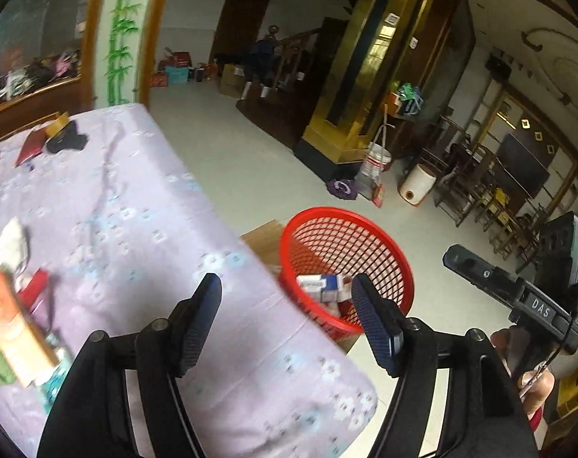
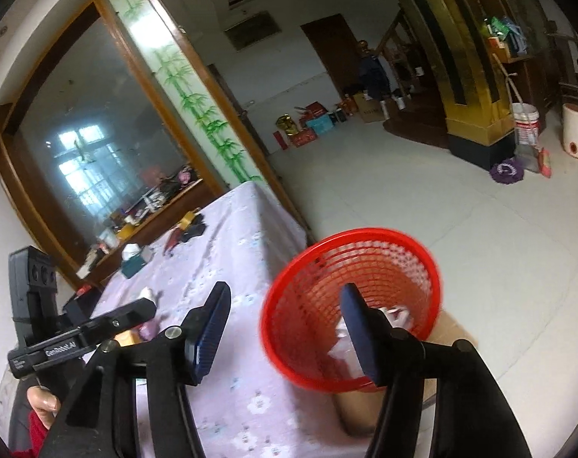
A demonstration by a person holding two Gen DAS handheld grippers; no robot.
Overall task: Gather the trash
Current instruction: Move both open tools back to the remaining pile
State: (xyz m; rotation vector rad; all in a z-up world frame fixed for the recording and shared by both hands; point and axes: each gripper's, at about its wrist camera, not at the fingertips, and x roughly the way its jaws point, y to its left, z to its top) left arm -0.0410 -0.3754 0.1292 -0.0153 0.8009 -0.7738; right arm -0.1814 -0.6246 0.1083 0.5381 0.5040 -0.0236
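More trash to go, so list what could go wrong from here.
1. The red basket sits on a cardboard box beside the table's edge; a careless swing of the open left tongs or right tongs might tip it.
2. The remaining trash lies near the table's other side; dragging it may snag the wrinkled cloth.

You are working in a lived-in home, in a large tiled hall. Note the table under a lilac flowered cloth [image 1: 144, 206], the wood-framed mirror [image 2: 98, 141] with its bamboo-painted panel [image 2: 197, 110], and the gold-clad pillar [image 1: 369, 65]. Boxes [image 2: 308, 126], a bucket [image 1: 376, 162], wooden chairs [image 1: 475, 191] and a staircase [image 1: 285, 61] line the far walls.
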